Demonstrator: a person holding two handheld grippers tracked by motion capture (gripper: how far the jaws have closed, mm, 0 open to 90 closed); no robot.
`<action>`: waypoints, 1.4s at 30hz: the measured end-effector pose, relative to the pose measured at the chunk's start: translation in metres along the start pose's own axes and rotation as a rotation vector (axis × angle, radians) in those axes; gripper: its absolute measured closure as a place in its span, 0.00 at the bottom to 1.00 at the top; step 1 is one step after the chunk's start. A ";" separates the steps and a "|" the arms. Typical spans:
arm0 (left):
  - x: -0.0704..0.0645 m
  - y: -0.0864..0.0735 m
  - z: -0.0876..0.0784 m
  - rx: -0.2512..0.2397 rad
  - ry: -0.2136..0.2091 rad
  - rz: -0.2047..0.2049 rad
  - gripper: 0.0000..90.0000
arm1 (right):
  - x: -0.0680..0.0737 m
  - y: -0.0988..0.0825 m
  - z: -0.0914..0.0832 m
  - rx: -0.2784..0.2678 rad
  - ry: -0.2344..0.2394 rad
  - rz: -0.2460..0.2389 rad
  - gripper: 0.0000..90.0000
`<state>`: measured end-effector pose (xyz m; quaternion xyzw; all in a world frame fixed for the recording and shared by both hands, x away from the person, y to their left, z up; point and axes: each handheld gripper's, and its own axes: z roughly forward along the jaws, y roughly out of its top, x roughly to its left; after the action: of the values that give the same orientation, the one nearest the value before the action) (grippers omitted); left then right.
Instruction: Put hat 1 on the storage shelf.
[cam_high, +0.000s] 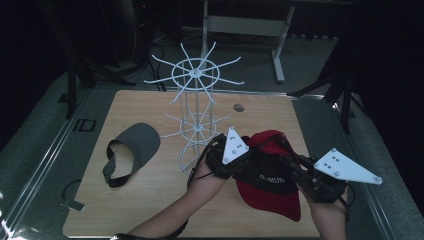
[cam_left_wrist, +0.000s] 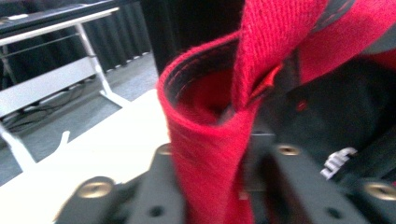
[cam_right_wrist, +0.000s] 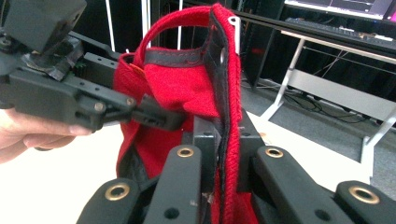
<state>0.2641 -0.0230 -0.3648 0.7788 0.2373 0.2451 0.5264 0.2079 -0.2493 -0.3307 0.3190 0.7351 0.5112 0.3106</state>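
A red cap (cam_high: 272, 200) with a black front panel and white lettering hangs above the table's right front, held between both grippers. My left gripper (cam_high: 244, 165) is shut on the cap's left edge; in the left gripper view its jaws pinch a fold of red cloth (cam_left_wrist: 205, 140) at the left gripper (cam_left_wrist: 219, 158). My right gripper (cam_high: 289, 161) is shut on the opposite side. In the right gripper view the right gripper (cam_right_wrist: 224, 140) clamps the cap's dark-lined band (cam_right_wrist: 177, 88), and the left gripper (cam_right_wrist: 156, 117) bites the cap from the left.
A white wire hat rack (cam_high: 196, 100) with two tiers of spokes stands on the wooden table (cam_high: 150, 210), just left of the grippers. A grey visor (cam_high: 132, 150) lies at the left. A round hole (cam_high: 239, 107) sits near the table's far edge.
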 end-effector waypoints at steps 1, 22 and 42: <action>-0.001 0.001 0.000 0.005 -0.002 0.011 0.92 | 0.000 0.000 0.000 0.001 0.001 0.002 0.94; -0.005 0.016 -0.001 0.004 0.003 0.040 0.97 | 0.003 -0.028 -0.010 0.011 0.022 0.062 0.91; -0.014 0.029 -0.010 -0.047 -0.070 0.057 0.97 | 0.007 -0.028 -0.031 -0.054 0.182 0.028 0.52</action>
<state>0.2496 -0.0344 -0.3361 0.7808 0.1907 0.2381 0.5452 0.1750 -0.2681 -0.3491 0.2730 0.7418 0.5619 0.2439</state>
